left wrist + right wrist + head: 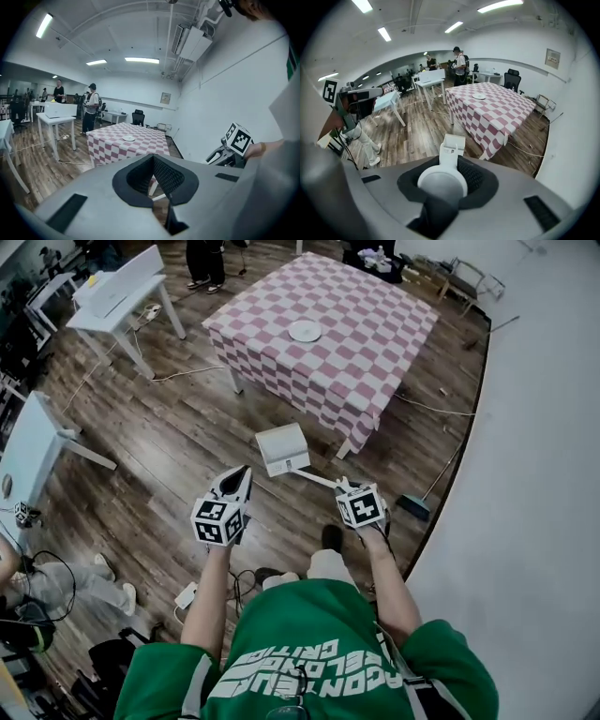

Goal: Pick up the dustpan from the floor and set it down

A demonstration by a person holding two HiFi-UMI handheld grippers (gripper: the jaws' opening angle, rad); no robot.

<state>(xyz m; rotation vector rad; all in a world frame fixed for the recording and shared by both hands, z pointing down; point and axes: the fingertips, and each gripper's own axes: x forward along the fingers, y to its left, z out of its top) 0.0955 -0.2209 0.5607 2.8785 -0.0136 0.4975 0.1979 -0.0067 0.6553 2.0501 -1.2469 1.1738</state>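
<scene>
Left gripper point(242, 476): the jaws are brought together, with nothing between the pads; it is held over the wooden floor point(178, 432), just left of the dustpan.
Dustpan point(282, 448): a white, boxy pan is seen, with a small printed label on its body.
Dustpan handle point(319, 479): a slim white handle runs from the pan back to the right gripper and ends in a rounded knob.
Dustpan place: it is carried by the handle in front of the person, between the two grippers and near the corner of the table. The pan is lowest and angled away. Whether it touches the floor cannot be told.
Right gripper point(344, 487): the jaws are closed partway on the handle's rounded end, which is pressed between the pads.
Table point(375, 343): it is covered by a pink-and-white checked cloth, and a white plate point(305, 331) is set on it.
</scene>
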